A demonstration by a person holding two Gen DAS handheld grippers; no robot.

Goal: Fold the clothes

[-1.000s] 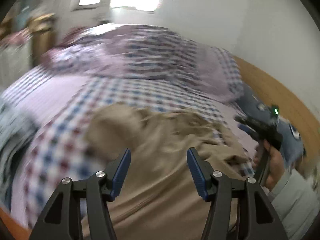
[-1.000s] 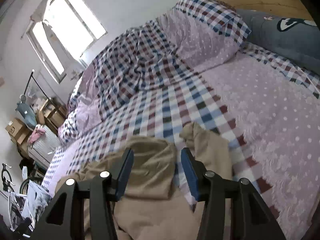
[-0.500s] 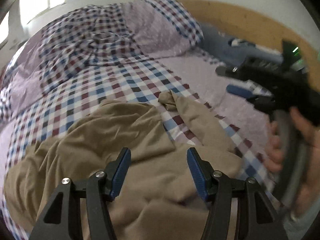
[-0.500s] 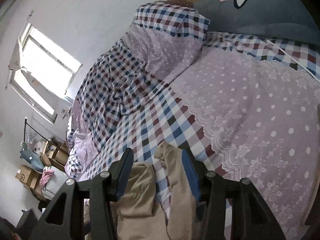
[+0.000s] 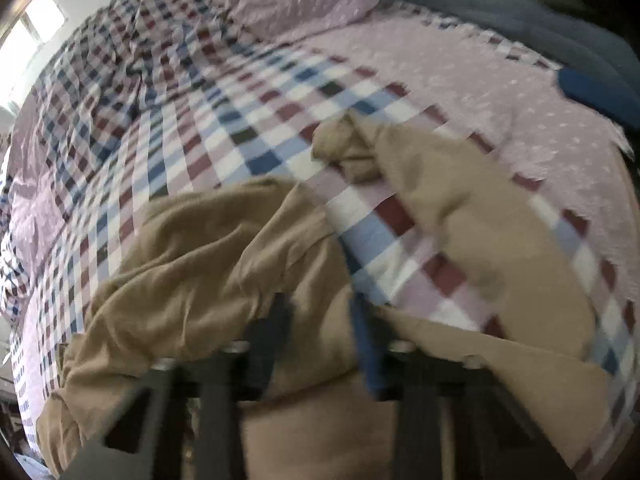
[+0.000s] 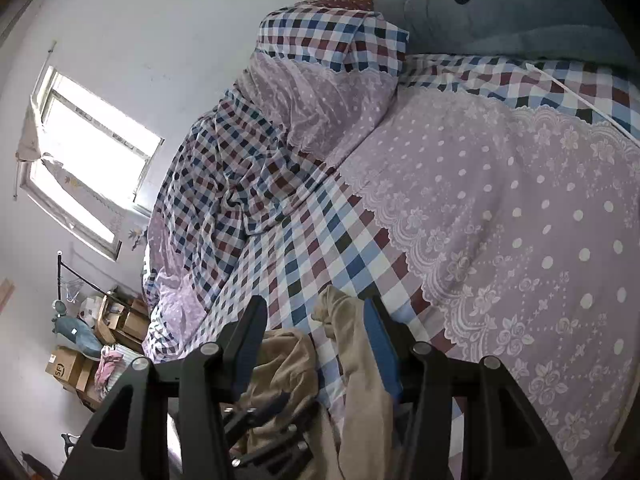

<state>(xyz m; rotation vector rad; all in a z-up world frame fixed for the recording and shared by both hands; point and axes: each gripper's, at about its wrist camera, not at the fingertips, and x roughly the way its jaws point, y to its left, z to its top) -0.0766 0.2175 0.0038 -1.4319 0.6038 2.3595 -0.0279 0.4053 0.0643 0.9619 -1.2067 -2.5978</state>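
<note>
Fingers on the left gripper (image 5: 320, 320) stand parted, with tan cloth between and beneath them; the blur prevents a finding on whether they touch it, but nothing is clamped. The right gripper (image 6: 316, 340) is likewise spread, its blue pad just beside a narrow strip of the same tan garment (image 5: 224, 264).

The garment lies crumpled on the checked bedspread (image 5: 248, 120). From the left fingers its bulk runs toward ten o'clock, and a separate limb runs toward one o'clock, ending in a bunched tip (image 5: 344, 148). That limb's long axis passes up between the right fingers toward twelve, so the right gripper appears nearer to it.

The garment's near edge is cut off below both views, so its type is not established. A grey cushion (image 6: 520, 12) sits at one o'clock.
</note>
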